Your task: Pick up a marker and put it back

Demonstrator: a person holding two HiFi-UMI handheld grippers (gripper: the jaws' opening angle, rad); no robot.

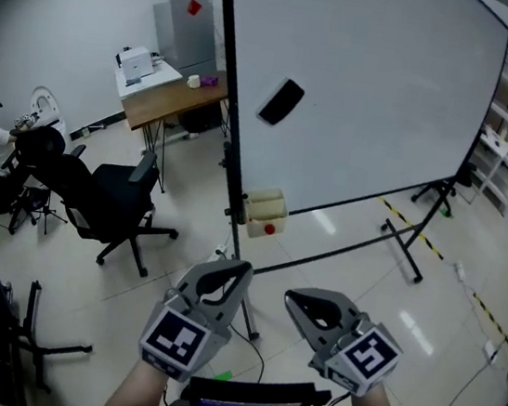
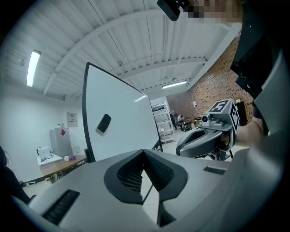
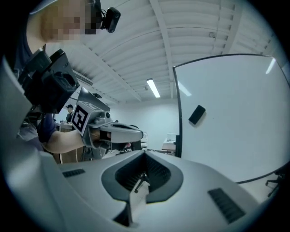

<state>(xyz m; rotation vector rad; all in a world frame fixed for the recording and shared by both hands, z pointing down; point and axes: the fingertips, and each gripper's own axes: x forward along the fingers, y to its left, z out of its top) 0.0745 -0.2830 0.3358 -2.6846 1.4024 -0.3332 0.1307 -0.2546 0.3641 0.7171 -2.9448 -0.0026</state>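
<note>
Left tongs and right tongs are both pressed together, pinching nothing. The cream box at the whiteboard's lower corner lies well ahead of them. Whether it holds a marker I cannot tell.

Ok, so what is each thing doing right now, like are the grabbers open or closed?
Left gripper: shut, nothing between its jaws.
Right gripper: shut, empty too.
Whiteboard: upright, nothing written on it.
Black eraser: stuck on the whiteboard.
Office chair: nobody in it.
Ceiling light: on.
</note>
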